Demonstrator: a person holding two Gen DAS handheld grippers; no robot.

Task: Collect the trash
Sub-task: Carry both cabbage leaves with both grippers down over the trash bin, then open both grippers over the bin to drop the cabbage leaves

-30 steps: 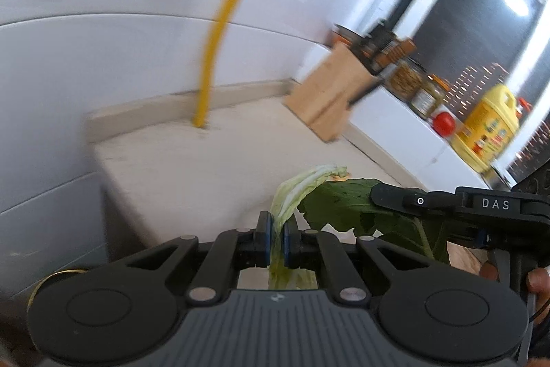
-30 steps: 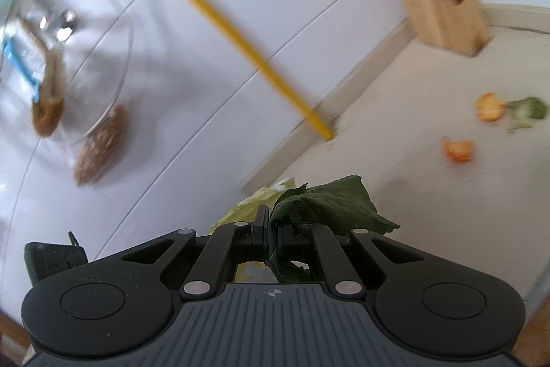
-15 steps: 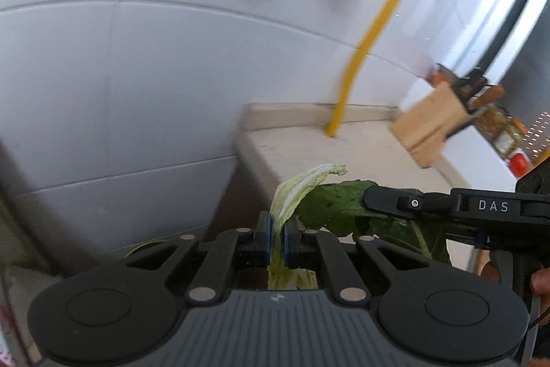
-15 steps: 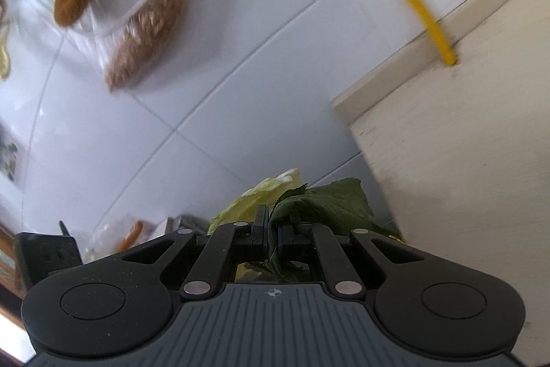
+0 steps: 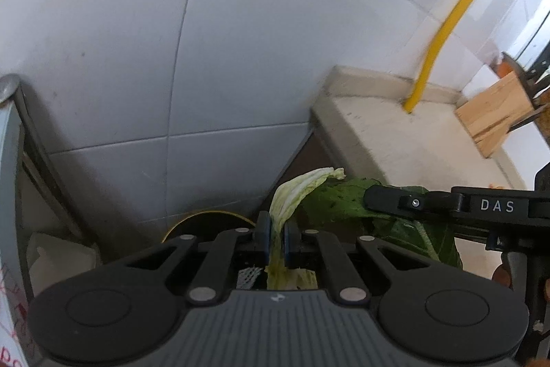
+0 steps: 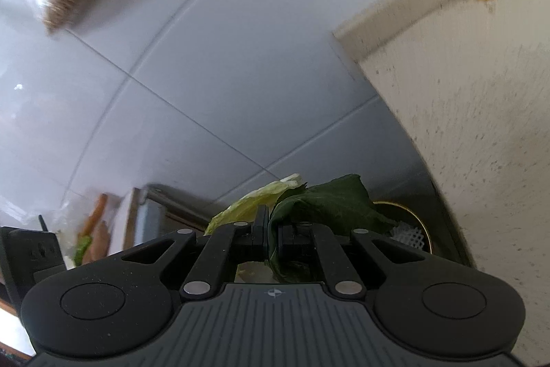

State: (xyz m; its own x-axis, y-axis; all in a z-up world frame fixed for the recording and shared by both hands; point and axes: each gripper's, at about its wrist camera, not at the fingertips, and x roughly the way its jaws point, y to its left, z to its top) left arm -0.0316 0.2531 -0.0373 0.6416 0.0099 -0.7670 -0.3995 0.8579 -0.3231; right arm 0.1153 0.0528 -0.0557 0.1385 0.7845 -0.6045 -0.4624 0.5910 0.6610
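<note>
Left wrist view shows the left gripper (image 5: 275, 238) clamped on a pale lettuce leaf (image 5: 295, 191), above a round bin (image 5: 206, 222) with a yellow rim. The right gripper (image 6: 271, 236) is closed on a dark green leaf (image 6: 326, 205); white foam net (image 6: 407, 234) lies in the bin. Beside stand the beige counter (image 5: 395, 133), a yellow pipe (image 5: 447, 26) and a wooden knife block (image 5: 495, 112).

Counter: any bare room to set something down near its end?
Bare patch on the counter between its end edge, the yellow pipe and the knife block. Crowded below: the bin by the counter's end, and a bag of vegetables left.
</note>
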